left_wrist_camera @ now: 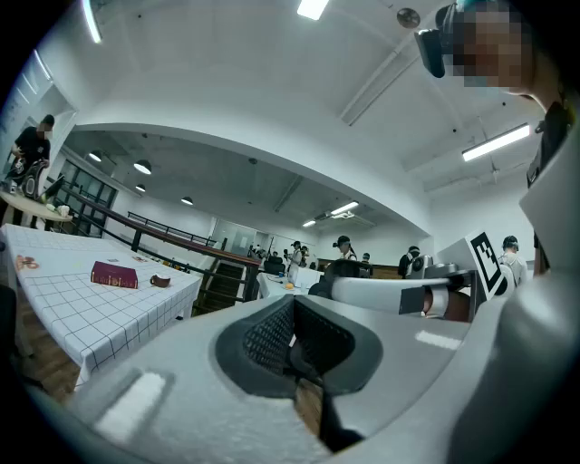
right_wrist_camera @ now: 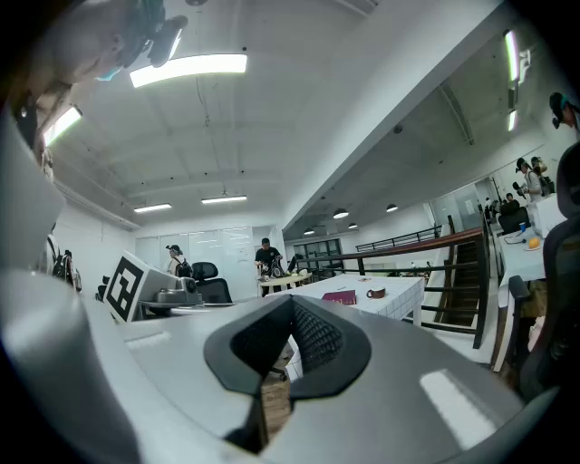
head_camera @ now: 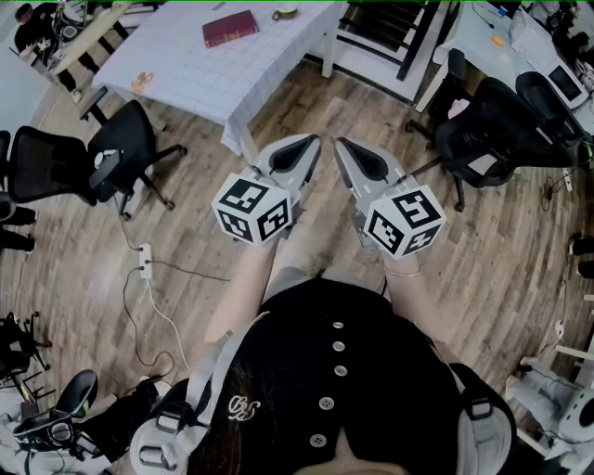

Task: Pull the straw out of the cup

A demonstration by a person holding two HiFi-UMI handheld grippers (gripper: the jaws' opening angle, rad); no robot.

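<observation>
No straw shows in any view. A small brown cup [head_camera: 285, 12] stands at the far edge of a white checked table [head_camera: 176, 70], beside a dark red book [head_camera: 230, 28]. The same cup [left_wrist_camera: 160, 281] and book [left_wrist_camera: 114, 275] appear in the left gripper view, and the cup [right_wrist_camera: 375, 293] is far off in the right gripper view. My left gripper [head_camera: 314, 140] and right gripper [head_camera: 342, 142] are held side by side over the wooden floor, well short of the table. Both point level. The left gripper [left_wrist_camera: 292, 340] and the right gripper [right_wrist_camera: 292, 337] are shut, with nothing between the pads.
Black office chairs stand at the left [head_camera: 121, 153] and at the right [head_camera: 492, 130]. A power strip with its cable [head_camera: 145, 262] lies on the floor at the left. A dark stair railing [head_camera: 399, 37] runs behind the table. Other people stand far back.
</observation>
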